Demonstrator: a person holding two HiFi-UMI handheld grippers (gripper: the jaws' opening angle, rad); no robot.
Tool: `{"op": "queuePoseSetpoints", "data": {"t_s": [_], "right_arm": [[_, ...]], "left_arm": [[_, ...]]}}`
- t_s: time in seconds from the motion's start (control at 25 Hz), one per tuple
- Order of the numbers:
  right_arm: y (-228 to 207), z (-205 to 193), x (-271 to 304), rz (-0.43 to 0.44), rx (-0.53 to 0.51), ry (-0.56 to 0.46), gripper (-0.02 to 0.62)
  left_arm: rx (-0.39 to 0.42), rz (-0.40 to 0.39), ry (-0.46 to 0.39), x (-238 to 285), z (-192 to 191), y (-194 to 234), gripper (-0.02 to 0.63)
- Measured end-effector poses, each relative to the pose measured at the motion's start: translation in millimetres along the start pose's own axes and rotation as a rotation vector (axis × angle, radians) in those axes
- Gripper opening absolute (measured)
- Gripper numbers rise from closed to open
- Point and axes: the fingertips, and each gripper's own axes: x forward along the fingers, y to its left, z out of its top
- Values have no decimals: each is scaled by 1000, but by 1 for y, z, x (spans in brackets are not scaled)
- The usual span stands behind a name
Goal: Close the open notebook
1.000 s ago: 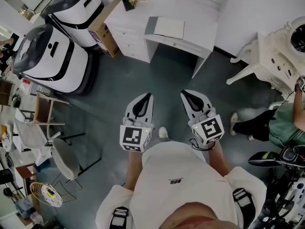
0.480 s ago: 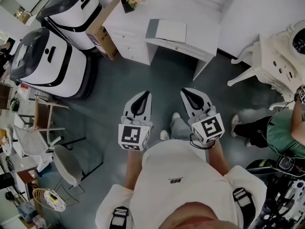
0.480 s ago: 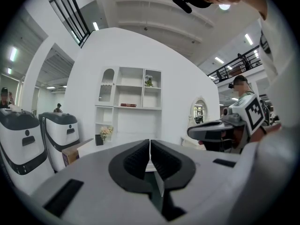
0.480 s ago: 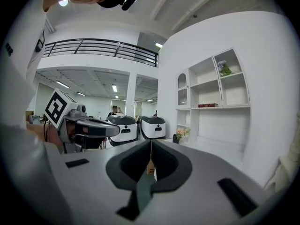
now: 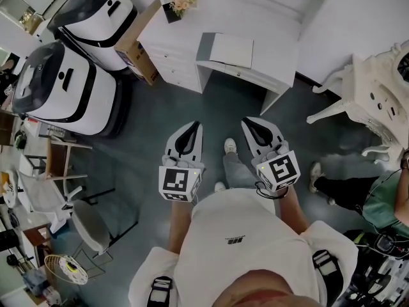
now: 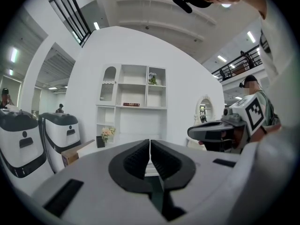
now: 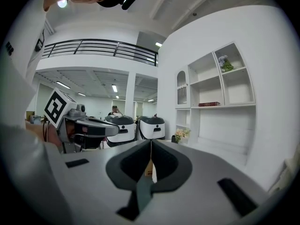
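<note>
Holding left gripper (image 5: 197,126) and right gripper (image 5: 246,122) side by side, both closed and empty, well short of notebook (image 5: 230,42) on desk (image 5: 271,40).

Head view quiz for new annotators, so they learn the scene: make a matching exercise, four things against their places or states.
1 notebook
2 flowers
3 cardboard box
4 left gripper

A jaws shut, above the floor
B desk's back corner
C between desk and white machine
D flat on the desk

Pairs: 1-D, 2-B, 3-C, 4-A
</note>
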Motion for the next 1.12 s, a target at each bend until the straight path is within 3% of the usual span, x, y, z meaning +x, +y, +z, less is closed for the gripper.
{"op": "queuePoseSetpoints", "data": {"t_s": [1.12], "right_arm": [[-208,1,176,90,38,3,-3]], "left_arm": [[-36,97,52,242,32,89,0]]}}
